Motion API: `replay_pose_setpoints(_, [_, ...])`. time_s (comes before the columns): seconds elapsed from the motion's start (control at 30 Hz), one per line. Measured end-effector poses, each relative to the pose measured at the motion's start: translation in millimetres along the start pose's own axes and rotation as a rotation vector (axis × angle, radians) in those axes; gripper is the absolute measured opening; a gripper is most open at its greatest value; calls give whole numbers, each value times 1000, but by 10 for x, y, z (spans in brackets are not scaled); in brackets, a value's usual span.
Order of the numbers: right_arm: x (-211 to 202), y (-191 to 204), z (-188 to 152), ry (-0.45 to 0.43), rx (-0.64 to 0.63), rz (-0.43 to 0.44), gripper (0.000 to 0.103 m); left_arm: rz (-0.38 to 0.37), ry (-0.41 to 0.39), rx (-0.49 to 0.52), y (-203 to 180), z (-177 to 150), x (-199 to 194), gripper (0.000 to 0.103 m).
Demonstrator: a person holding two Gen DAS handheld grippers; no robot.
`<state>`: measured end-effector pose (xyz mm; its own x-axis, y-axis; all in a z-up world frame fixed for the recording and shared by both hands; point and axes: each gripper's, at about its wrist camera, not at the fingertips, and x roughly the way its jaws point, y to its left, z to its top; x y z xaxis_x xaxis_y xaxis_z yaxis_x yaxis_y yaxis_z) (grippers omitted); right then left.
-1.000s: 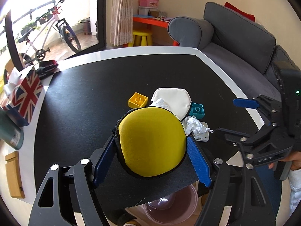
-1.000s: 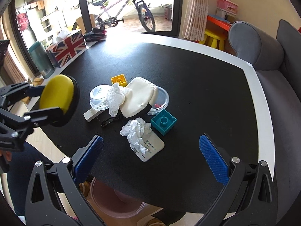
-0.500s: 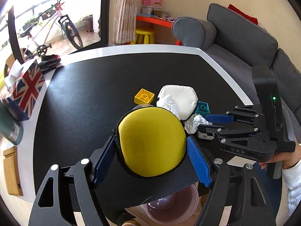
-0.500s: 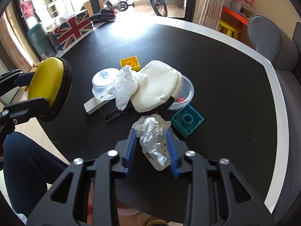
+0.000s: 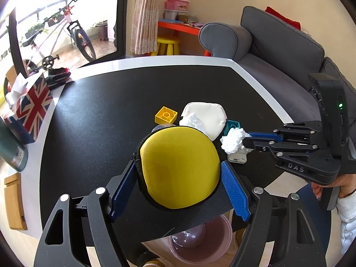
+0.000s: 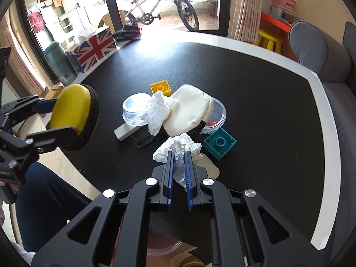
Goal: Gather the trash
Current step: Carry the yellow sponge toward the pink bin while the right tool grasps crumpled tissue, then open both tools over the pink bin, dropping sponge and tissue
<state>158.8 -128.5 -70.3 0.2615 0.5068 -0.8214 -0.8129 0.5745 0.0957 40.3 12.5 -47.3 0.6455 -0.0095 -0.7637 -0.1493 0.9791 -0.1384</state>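
Right gripper (image 6: 178,155) pinching crumpled tissue (image 6: 178,148); left gripper (image 5: 178,166) gripping yellow pouch (image 5: 179,166).
Right jaws nearly closed on the tissue wad at the near edge of the black bench (image 6: 267,93), above a white card (image 6: 209,166), beside the teal block (image 6: 220,143). Left jaws clamp the zip pouch at its sides, held over the bench edge. Second tissue (image 6: 156,111) lies on the cream pouch (image 6: 189,111) and clear lid (image 6: 133,109). Pink bin (image 5: 200,242) below on floor.

A grey sofa (image 5: 278,51) stands just beside the black, white-edged surface (image 5: 106,111). Past the sofa's arm sit a yellow stool (image 5: 168,44) and an orange desk (image 5: 180,27). Beyond them, a curtain (image 5: 144,15), bright glass doors and a bicycle (image 5: 60,37).
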Motion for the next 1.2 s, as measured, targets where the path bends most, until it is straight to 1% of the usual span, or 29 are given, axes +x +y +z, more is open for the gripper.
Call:
replay_pose_setpoints(0.2, [-422, 46, -109, -54, 1, 17, 9, -8, -14, 33, -136, -75, -180, 73])
replay_pose_setpoints(0.3, [-593, 86, -250, -64, 1, 20, 9, -14, -14, 49, -217, -161, -249, 73])
replay_pose_setpoints(0.47, [-740, 195, -531, -59, 2, 32, 9, -30, 1, 60, -333, -360, -307, 73])
replay_pose_setpoints(0.7, [-797, 326, -883, -25, 7, 65, 10, -55, 49, 59, -452, -685, -310, 73])
replay_pose_setpoints(0.87, [-704, 422, -1120, 20, 10, 103, 10, -66, 70, 46, -477, -857, -307, 73])
replay_pose_setpoints(1.0, [-618, 469, -1218, 45, 12, 128, 11, -68, 74, 41, -482, -930, -334, 73])
replay_pose_setpoints(1.07, [-600, 493, -1232, 48, 10, 133, 15, -66, 74, 41, -481, -939, -350, 73])
replay_pose_setpoints(1.1, [-591, 502, -1229, 50, 8, 129, 21, -64, 71, 41, -477, -938, -361, 73])
replay_pose_setpoints(1.13, [-591, 506, -1227, 48, 8, 126, 44, -64, 70, 41, -475, -935, -367, 73])
replay_pose_setpoints(1.17, [-601, 499, -1221, 41, 12, 124, 63, -62, 69, 41, -475, -929, -365, 73])
replay_pose_setpoints(1.2, [-614, 485, -1214, 30, 20, 129, 69, -61, 68, 42, -477, -924, -369, 73])
